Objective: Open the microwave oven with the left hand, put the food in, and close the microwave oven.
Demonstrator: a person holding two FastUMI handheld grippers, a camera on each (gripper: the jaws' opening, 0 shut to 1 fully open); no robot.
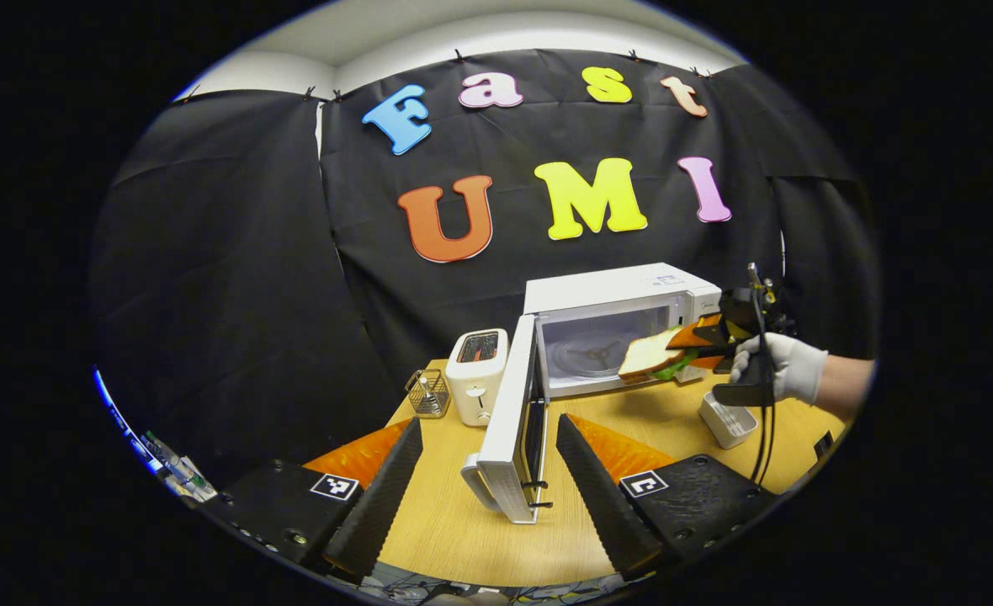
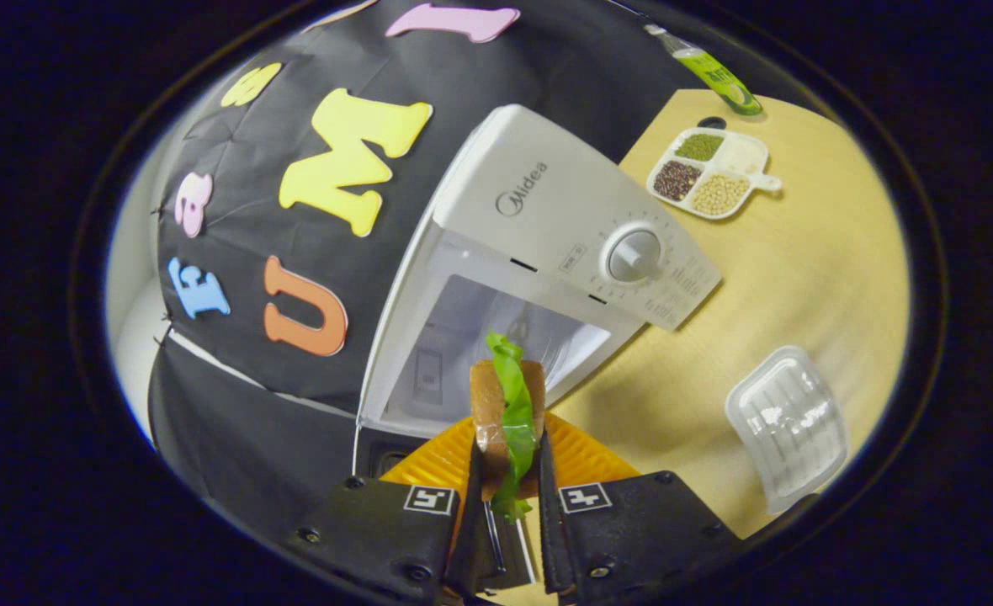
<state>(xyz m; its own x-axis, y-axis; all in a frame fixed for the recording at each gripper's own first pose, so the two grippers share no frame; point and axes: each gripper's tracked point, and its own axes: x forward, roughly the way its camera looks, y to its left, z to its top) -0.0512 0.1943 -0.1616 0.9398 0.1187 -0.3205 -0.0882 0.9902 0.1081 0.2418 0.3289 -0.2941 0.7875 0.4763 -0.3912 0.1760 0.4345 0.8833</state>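
Note:
The white microwave [image 1: 614, 290] stands at the back of the wooden table with its door [image 1: 513, 438] swung wide open toward me. My left gripper [image 1: 490, 421] is open, and the door's handle edge sits between its fingers with neither one pressing on it. A sandwich [image 1: 650, 353] of toast and green lettuce hangs at the mouth of the cavity, held by my right gripper [image 1: 711, 337] in a gloved hand [image 1: 787, 366]. In the right gripper view the right gripper [image 2: 507, 484] is shut on the sandwich [image 2: 505, 404], which points into the open cavity [image 2: 463, 337].
A white toaster [image 1: 477, 370] and a small wire basket [image 1: 427, 393] stand left of the door. A clear plastic box [image 2: 787, 425] lies right of the microwave. Farther back are a divided tray of grains [image 2: 711, 172] and a green bottle [image 2: 711, 76].

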